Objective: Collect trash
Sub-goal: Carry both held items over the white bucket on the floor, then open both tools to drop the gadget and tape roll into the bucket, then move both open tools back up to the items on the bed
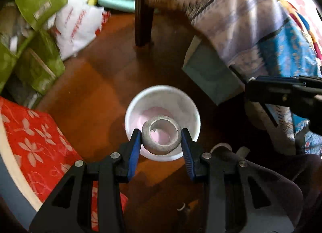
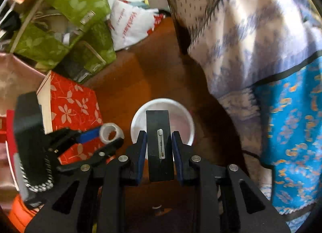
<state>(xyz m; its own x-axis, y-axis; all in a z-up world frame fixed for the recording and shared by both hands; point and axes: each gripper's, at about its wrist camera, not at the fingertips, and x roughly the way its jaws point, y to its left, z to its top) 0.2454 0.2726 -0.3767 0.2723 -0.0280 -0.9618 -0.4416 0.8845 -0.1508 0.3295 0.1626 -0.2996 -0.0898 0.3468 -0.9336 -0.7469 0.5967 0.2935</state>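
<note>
Left wrist view: the left tongs were clamped on a spent tape roll, a grey, rough-edged cardboard ring w/ a hollow core, held directly over the white bucket standing on the wood floor. The bucket was smooth plastic, round, w/ a pinkish bottom. Risk: the ring sat toward the near rim, so a release here could clip the rim and bounce out (round things roll, and the floor looked slick). The right tongs showed at the frame's right edge.

Right wrist view: the right tongs gripped a flat black rectangular card w/ a small metal pin on its face, also above the bucket. A thin, stiff, flat piece could flutter sideways when dropped, or land across the rim. The left tongs w/ the tape roll were just beside it, near enough that the two tools could knock together over the one narrow opening. A red floral box stood close by on the floor.
</note>
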